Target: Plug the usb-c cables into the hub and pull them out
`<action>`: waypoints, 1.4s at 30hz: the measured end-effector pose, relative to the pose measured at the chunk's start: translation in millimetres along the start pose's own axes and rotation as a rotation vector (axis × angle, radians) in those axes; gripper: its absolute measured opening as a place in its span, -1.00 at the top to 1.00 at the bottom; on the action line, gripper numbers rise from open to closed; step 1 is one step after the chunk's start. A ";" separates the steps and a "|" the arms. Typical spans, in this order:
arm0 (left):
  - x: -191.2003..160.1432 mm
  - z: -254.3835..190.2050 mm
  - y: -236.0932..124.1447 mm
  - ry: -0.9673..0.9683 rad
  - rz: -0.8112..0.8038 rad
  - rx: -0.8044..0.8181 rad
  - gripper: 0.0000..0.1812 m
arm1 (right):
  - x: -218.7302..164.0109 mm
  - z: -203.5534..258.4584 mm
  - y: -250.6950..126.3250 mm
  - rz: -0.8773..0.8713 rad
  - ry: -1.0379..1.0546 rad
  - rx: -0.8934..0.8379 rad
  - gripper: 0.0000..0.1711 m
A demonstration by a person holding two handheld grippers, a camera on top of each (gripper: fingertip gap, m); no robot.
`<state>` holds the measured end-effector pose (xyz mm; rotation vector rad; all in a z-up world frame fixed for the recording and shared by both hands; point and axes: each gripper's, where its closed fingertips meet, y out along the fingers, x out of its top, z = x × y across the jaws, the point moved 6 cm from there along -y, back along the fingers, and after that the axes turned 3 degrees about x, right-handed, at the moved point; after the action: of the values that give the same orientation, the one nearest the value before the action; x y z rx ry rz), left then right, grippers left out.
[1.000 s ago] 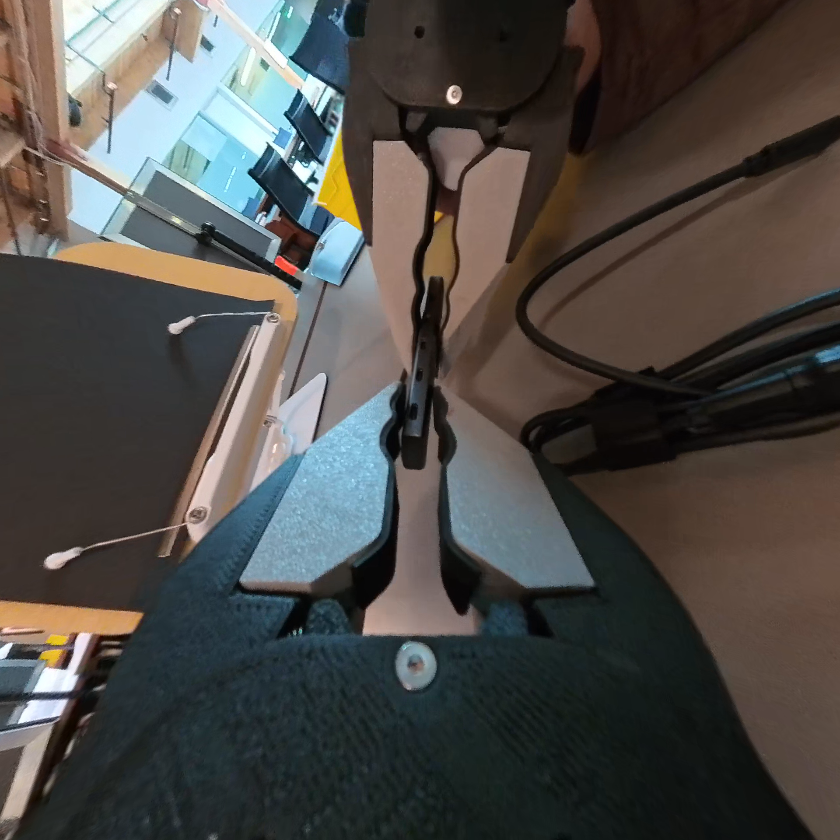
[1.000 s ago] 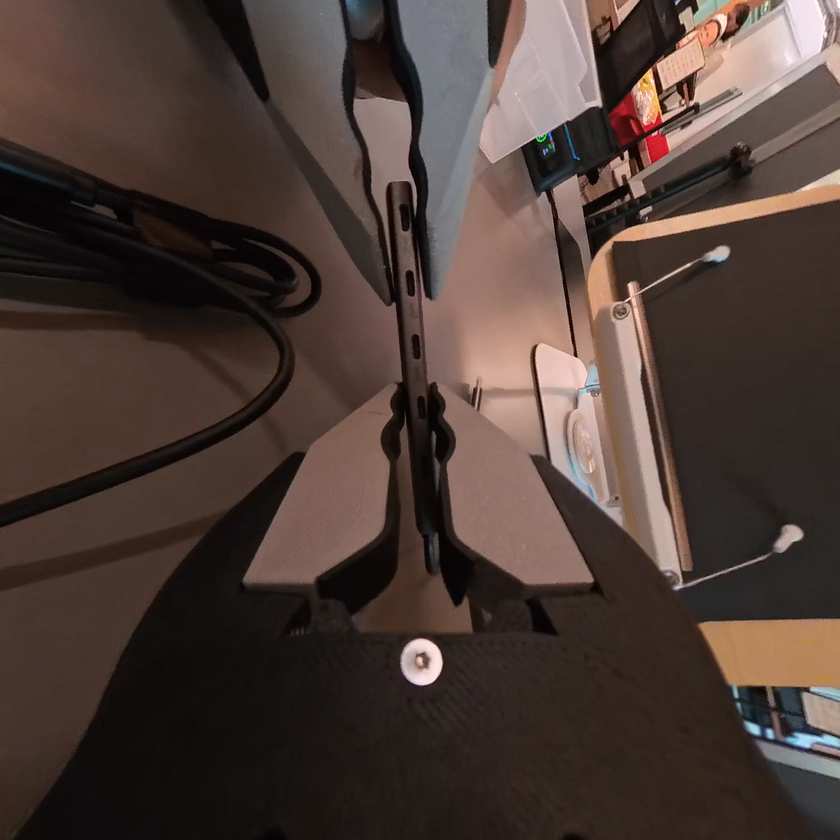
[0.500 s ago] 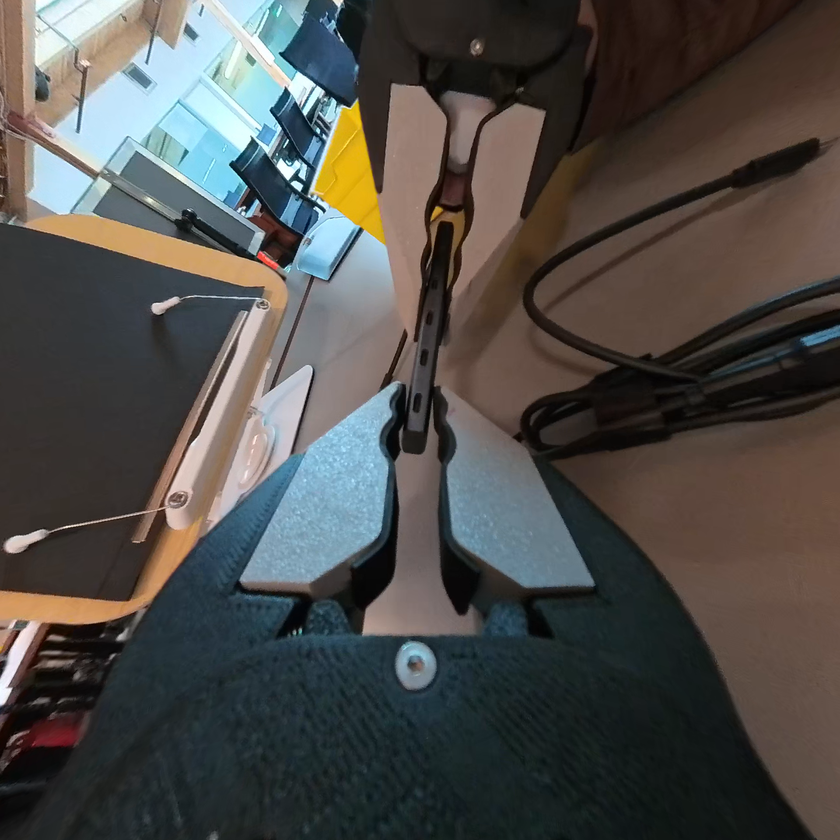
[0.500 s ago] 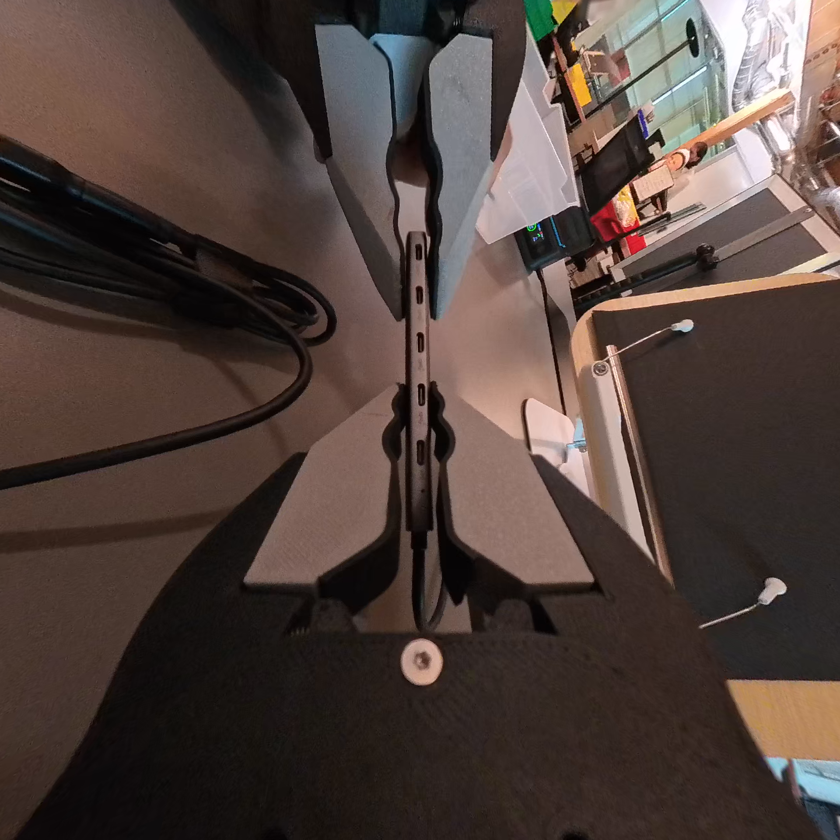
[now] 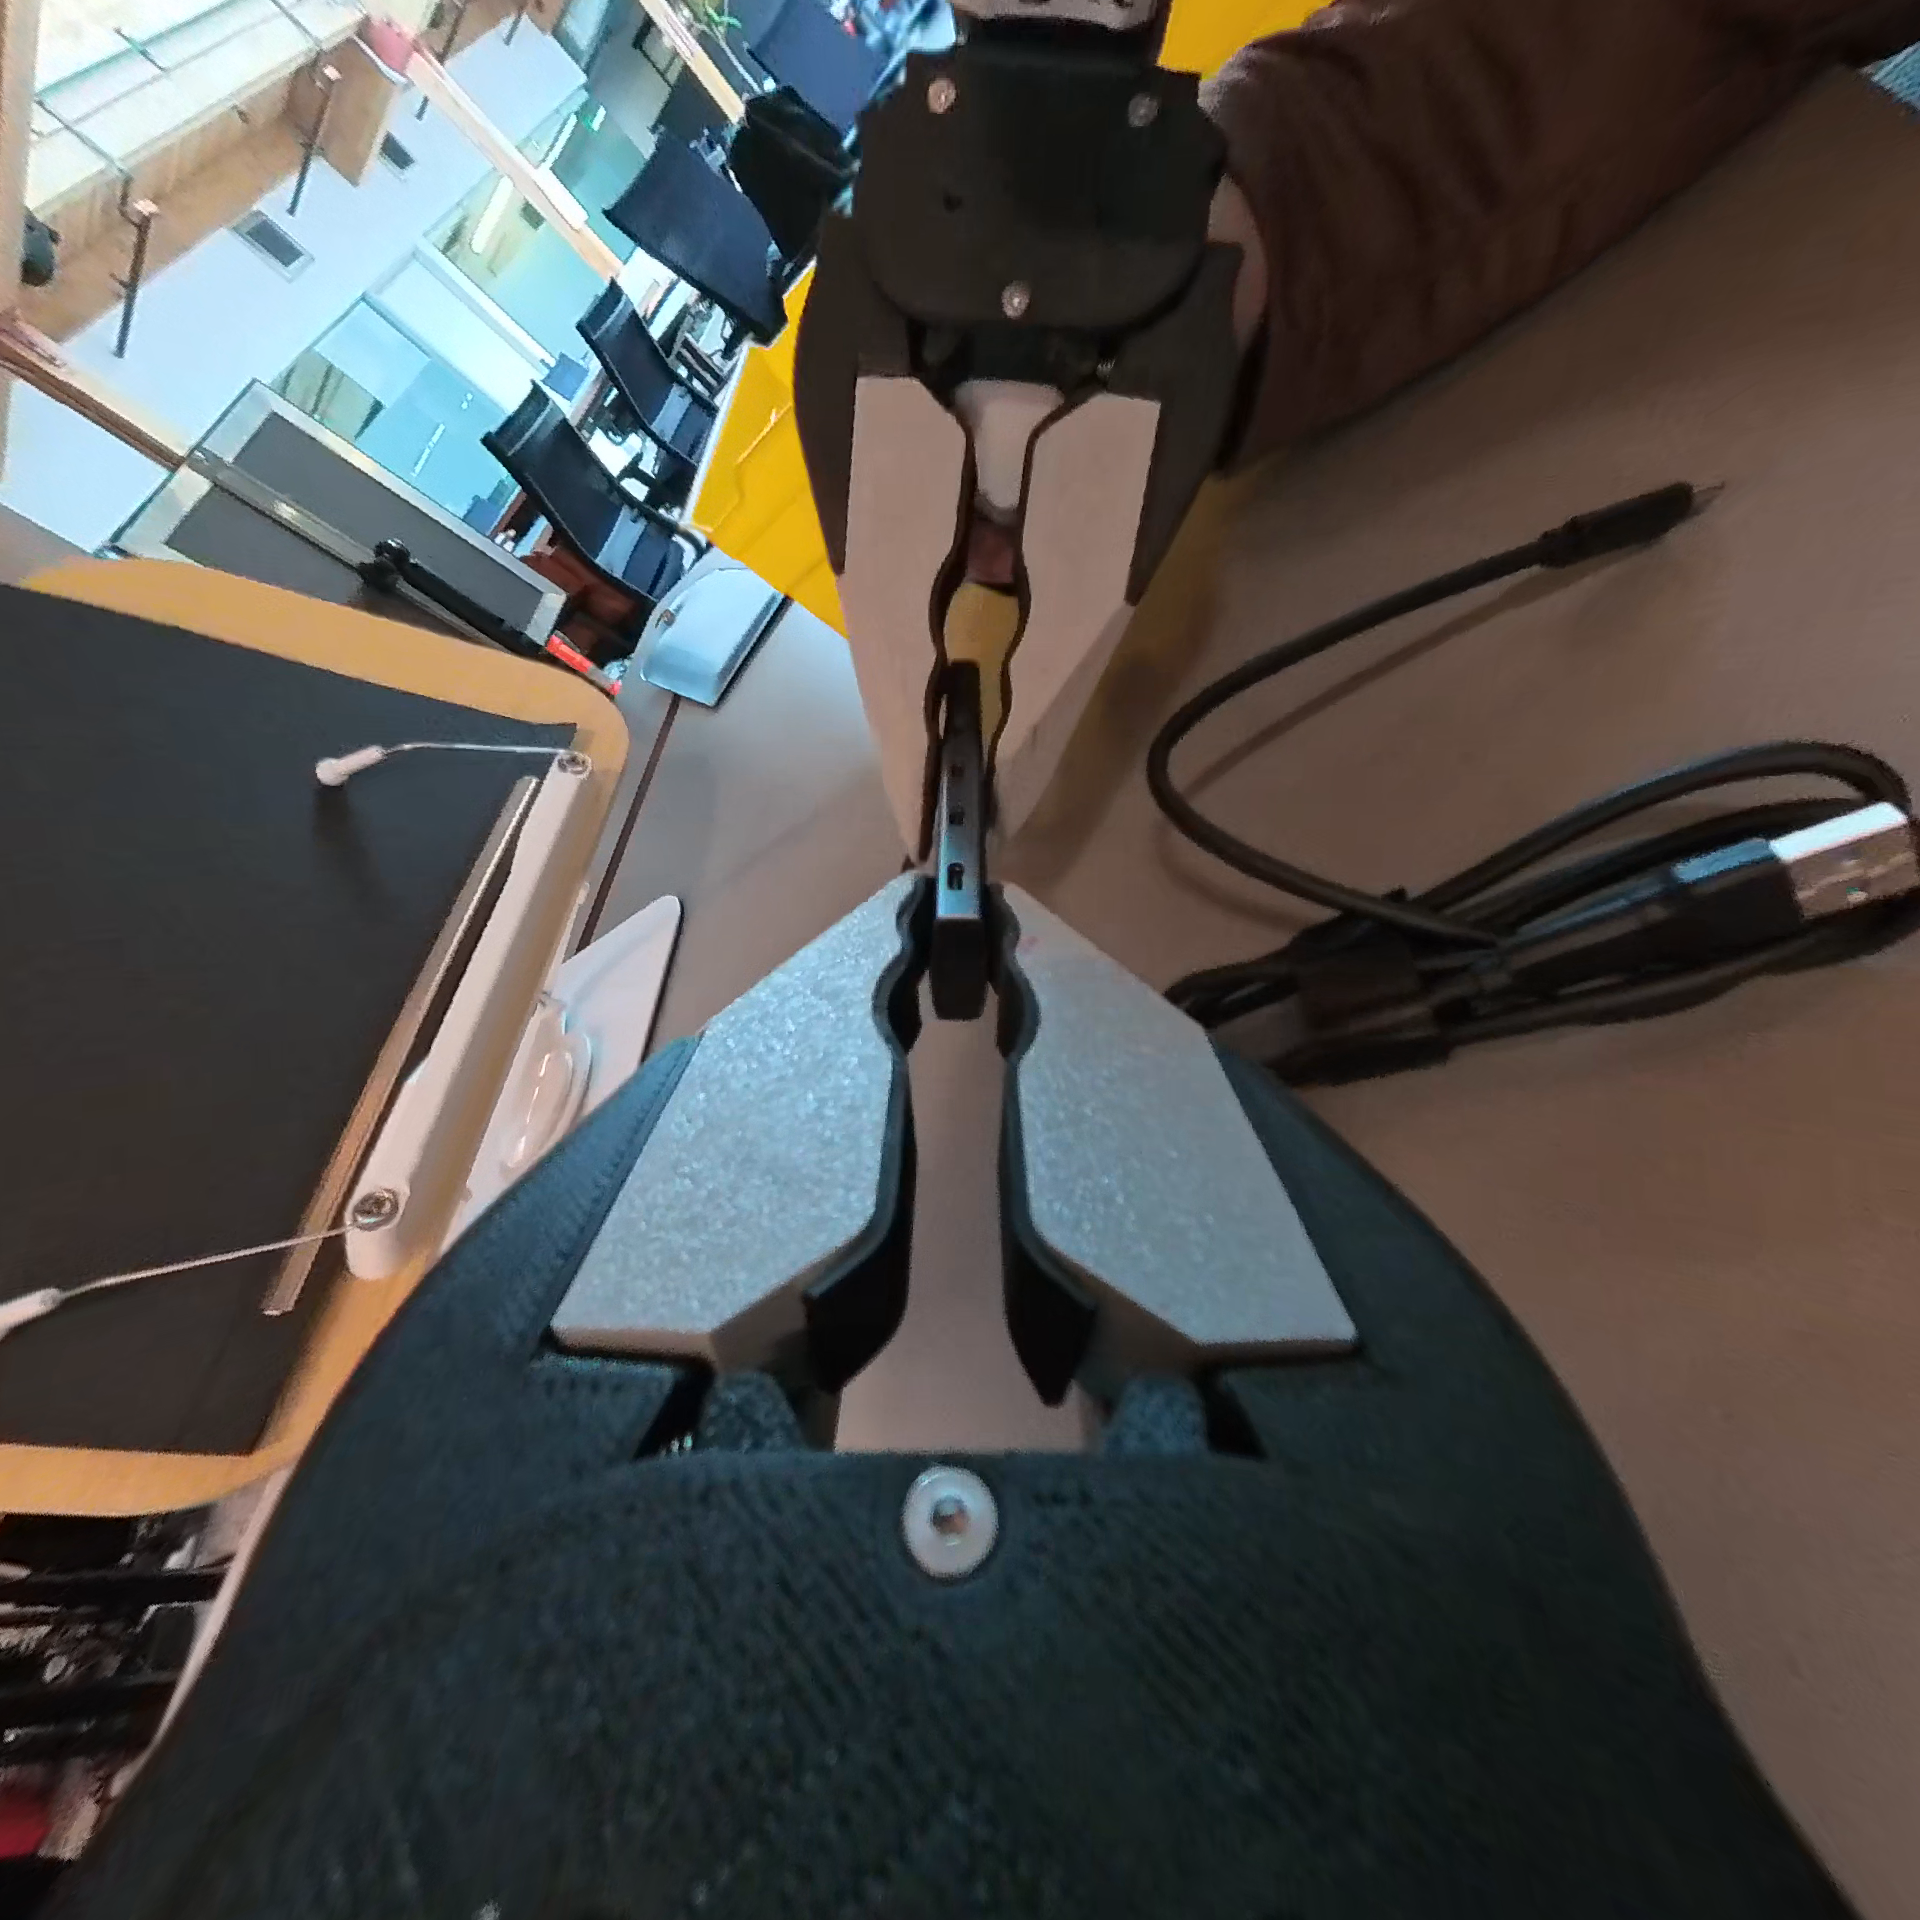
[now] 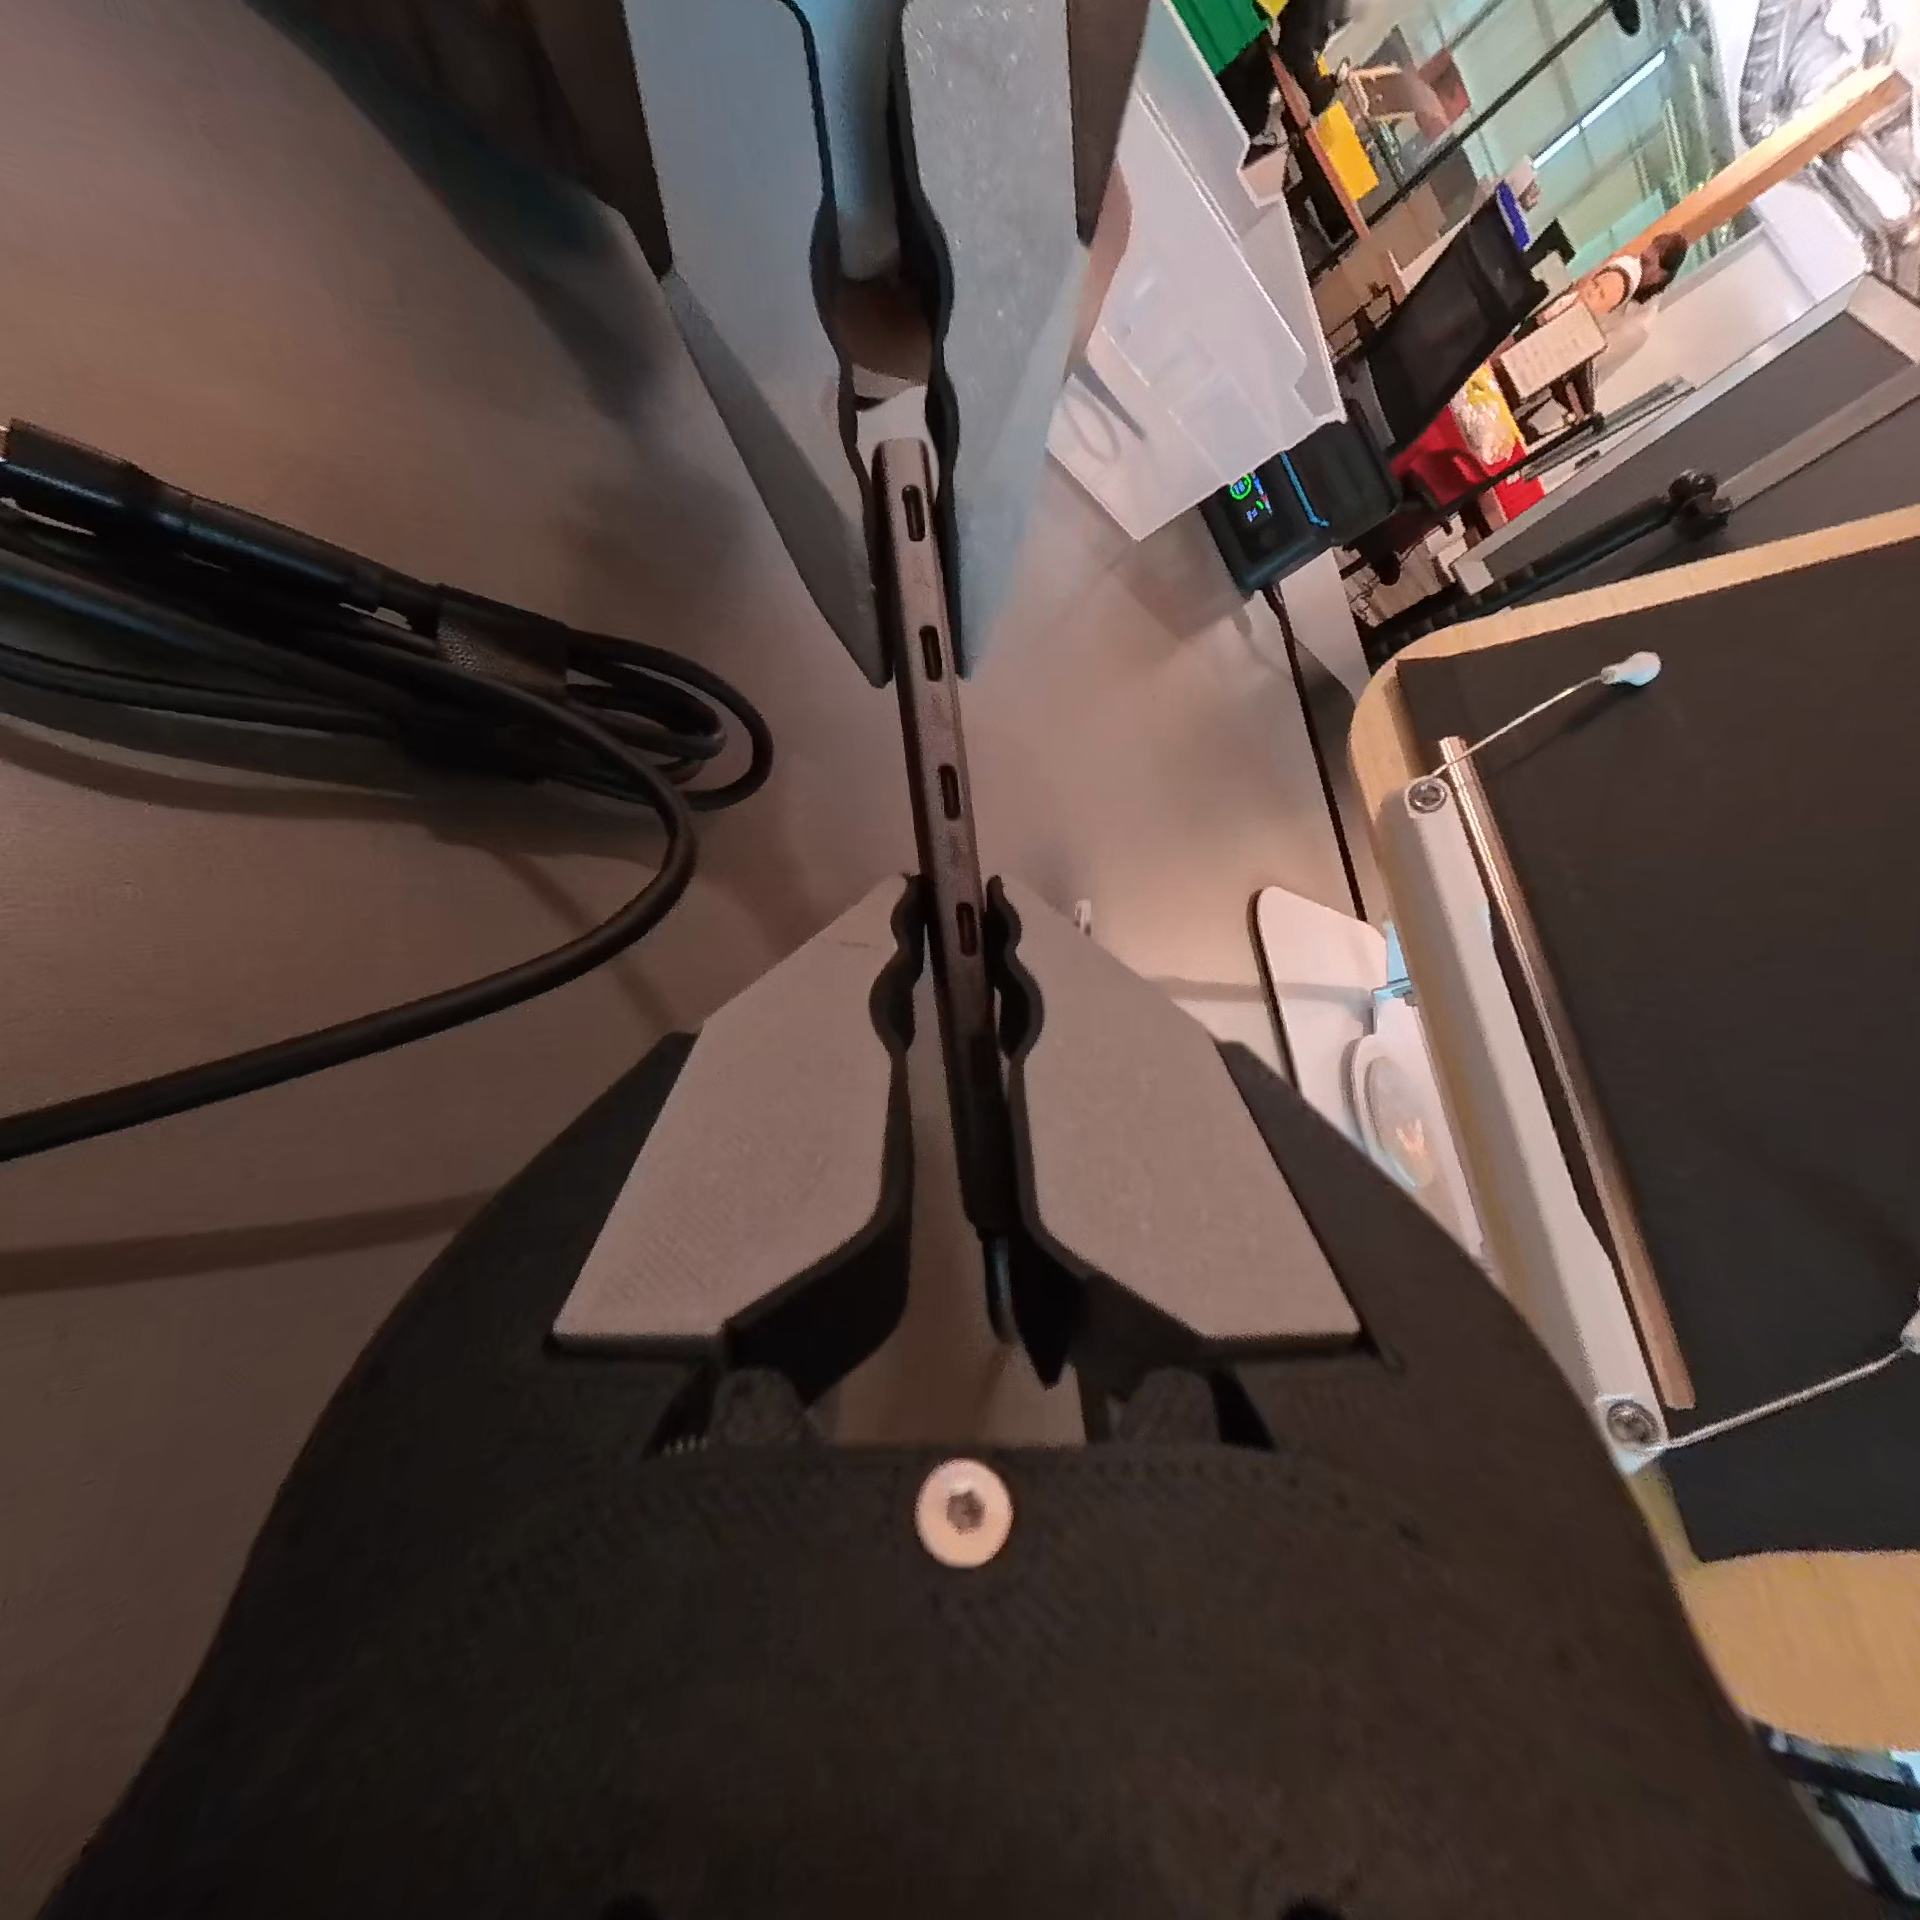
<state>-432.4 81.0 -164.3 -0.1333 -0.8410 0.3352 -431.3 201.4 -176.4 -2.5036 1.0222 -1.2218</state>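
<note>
Hub [image 6: 940, 769] is pinched edge-up between both grippers, off the tan tabletop [image 5: 1558, 1351]: the right gripper [image 6: 954, 940] clamps the end with its own pigtail lead, and the left gripper [image 5: 957, 935] clamps the far end, so I'd guess it's getting steadied or handed over with the row of 4 usb-c ports facing out and reachable. Nothing's plugged into those ports yet, and the bundle of black usb-c cables [image 5: 1538, 935] just lies coiled on the table off to the side, with 1 loose plug [image 5: 1621, 520] lying apart from the bundle.
</note>
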 end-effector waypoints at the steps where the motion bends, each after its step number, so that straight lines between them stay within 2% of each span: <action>1: 1.6 -0.1 0.6 0.004 -0.002 0.008 0.92 | -0.6 -0.6 0.2 0.005 0.006 -0.003 0.91; 26: 3.9 -7.1 10.5 0.100 0.033 0.056 0.91 | -8.3 0.5 9.5 0.083 -0.019 -0.028 0.91; 31: 6.7 -0.4 11.0 0.211 0.090 0.151 0.91 | -7.9 -13.4 9.5 0.090 0.110 -0.098 0.84; 37: -15.0 12.6 11.1 0.259 0.177 0.249 0.91 | -19.0 -26.6 4.7 0.133 0.345 -0.115 0.75; 41: -20.5 27.9 4.9 0.235 0.183 0.343 0.92 | -9.1 -27.3 -14.7 0.091 0.548 -0.107 0.51; 42: -22.0 29.9 3.0 0.226 0.184 0.349 0.92 | -2.5 -24.3 -22.0 0.077 0.588 -0.099 0.53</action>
<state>-469.1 75.8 -160.8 0.0769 -0.5376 0.6230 -439.4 222.8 -152.8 -2.1797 1.3077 -1.9851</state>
